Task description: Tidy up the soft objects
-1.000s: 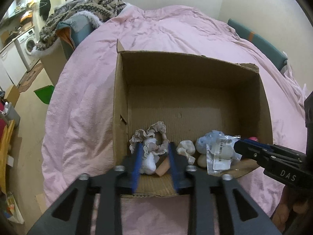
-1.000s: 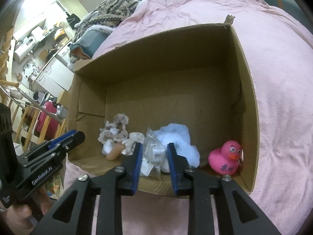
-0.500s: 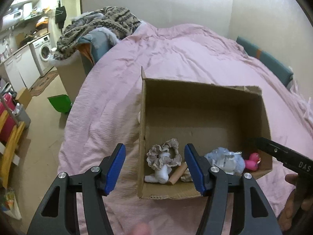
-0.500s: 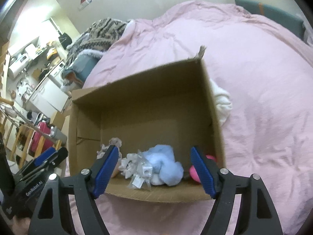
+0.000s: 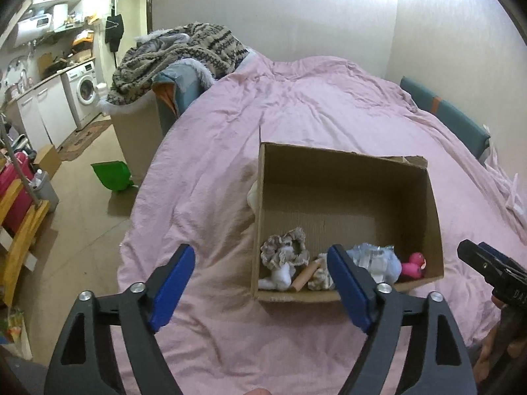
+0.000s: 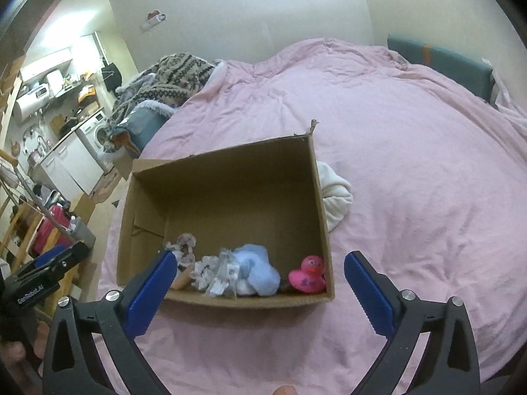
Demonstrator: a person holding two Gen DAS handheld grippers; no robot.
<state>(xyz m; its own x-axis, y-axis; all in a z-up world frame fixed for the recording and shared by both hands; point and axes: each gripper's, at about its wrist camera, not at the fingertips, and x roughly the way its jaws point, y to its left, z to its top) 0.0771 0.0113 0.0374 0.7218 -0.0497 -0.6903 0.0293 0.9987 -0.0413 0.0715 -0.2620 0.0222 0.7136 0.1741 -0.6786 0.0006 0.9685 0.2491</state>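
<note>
Left gripper (image 5: 260,266): black plastic frame, flat blue pads (image 5: 171,281), jaws wide apart and holding nothing, above the quilt (image 5: 329,105) short of the box (image 5: 346,161). The quilt is pink, crumpled, faintly creased cloth covering the whole bed.

Box: plain brown corrugated cardboard, rectangular, open on top, flaps torn ragged at two corners. It sits on the quilt, and the soft objects lie in a row along its near wall. Left to right in the left view: a beige frilled lace scrunchie (image 5: 285,250), a white cloth scrap (image 5: 278,276) beneath it, a tan smooth cylinder (image 5: 304,275), a crinkled clear plastic bag (image 5: 370,256) over a pale blue fluffy lump (image 6: 260,268), then a glossy pink rubber duck (image 6: 308,275) in the right corner. A cream knotted cloth bundle (image 6: 334,197) lies outside, touching the box's far side wall.

Right gripper (image 6: 260,283): same build, jaws also spread wide, empty, straddling the near wall from above.

Change from one second ago: both grippers were then nearly closed and low inside the box, the left around the scrunchie, the right around the bag. Both have since released and pulled back and up; the box looks smaller, and the objects stay where they were.
</note>
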